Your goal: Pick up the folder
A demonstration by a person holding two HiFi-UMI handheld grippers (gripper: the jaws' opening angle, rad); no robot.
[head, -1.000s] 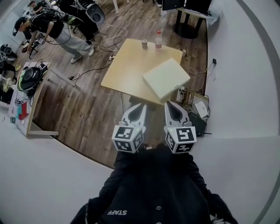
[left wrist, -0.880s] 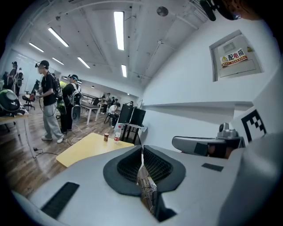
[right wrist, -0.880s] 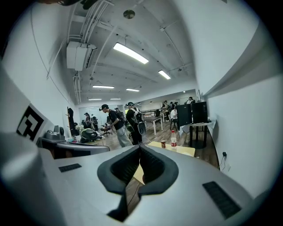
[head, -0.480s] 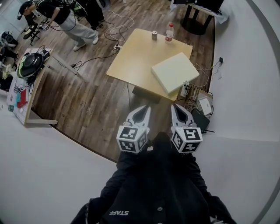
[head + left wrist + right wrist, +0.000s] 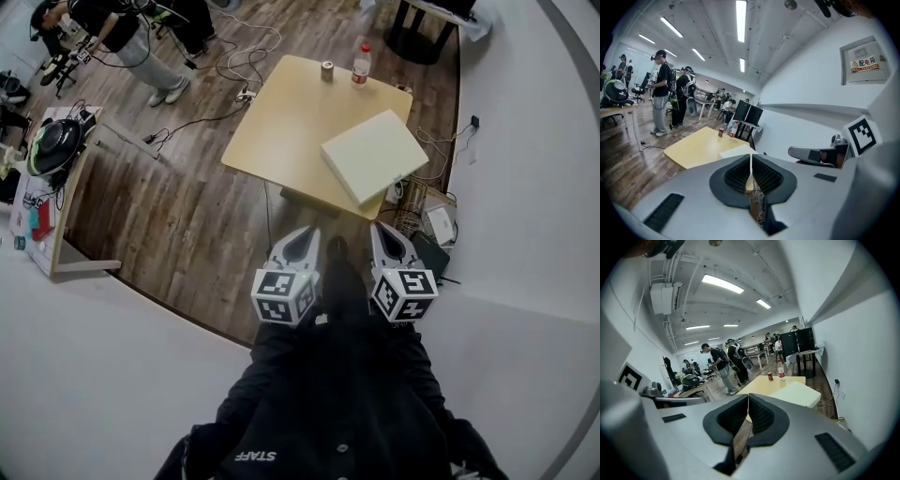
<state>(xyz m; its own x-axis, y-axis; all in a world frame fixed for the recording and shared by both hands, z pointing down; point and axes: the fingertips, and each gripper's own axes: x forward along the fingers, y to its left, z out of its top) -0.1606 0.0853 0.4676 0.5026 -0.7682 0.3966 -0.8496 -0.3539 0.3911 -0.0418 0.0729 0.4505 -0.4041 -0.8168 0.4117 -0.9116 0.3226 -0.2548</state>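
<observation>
A pale cream folder (image 5: pixel 373 155) lies flat on the near right corner of the light wooden table (image 5: pixel 281 131), overhanging its edge a little. It also shows in the left gripper view as the folder (image 5: pixel 736 151) and in the right gripper view as the folder (image 5: pixel 797 392). My left gripper (image 5: pixel 305 232) and right gripper (image 5: pixel 382 230) hover side by side close to my body, well short of the table. Both point toward it. The left gripper (image 5: pixel 751 157) has its jaws together with nothing between them, and so does the right gripper (image 5: pixel 748 397).
A can (image 5: pixel 327 69) and a water bottle (image 5: pixel 360 64) stand at the table's far edge. A wire basket and boxes (image 5: pixel 419 214) sit by the white wall under the table's right side. Cables (image 5: pixel 225 84) trail over the wooden floor. People (image 5: pixel 141 47) stand far left near a side desk (image 5: pixel 56 159).
Both grippers have sunk a little, staying shut and empty. The head view has shifted, so the table and folder now sit slightly higher and further right.
</observation>
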